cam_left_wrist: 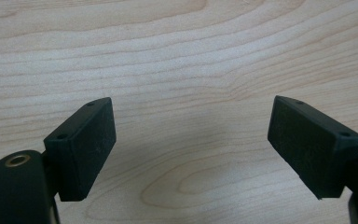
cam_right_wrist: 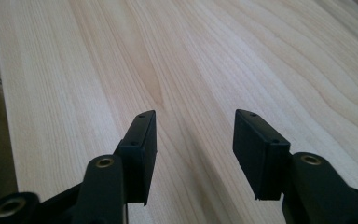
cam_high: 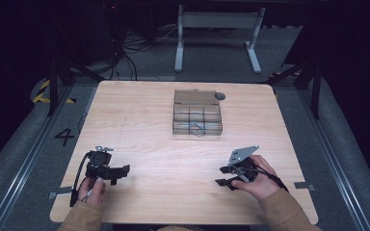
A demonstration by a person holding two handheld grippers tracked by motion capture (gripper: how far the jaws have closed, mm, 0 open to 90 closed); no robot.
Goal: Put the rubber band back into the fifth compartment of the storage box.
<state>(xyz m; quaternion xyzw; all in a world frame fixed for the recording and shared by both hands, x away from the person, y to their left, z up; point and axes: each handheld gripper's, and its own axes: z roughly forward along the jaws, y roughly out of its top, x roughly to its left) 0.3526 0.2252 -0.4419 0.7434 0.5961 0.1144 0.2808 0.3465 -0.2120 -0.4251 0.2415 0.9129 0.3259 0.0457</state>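
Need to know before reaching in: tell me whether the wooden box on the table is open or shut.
Open. The wooden box has its lid tilted back at the far side, and its compartments show from above in the high view.

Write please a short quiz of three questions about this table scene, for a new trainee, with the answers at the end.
1. True or false: the left gripper is shut on the wooden box.
2. Which gripper carries a grey three-cornered plate on top? A) the left gripper B) the right gripper C) both
3. Fill in: a small dark round thing lies on the table at the box's far ____ corner, as the high view shows it.

Key
1. False. Its jaws stand wide apart over bare wood, near the table's front edge; the box is far ahead at the middle.
2. B.
3. Right.
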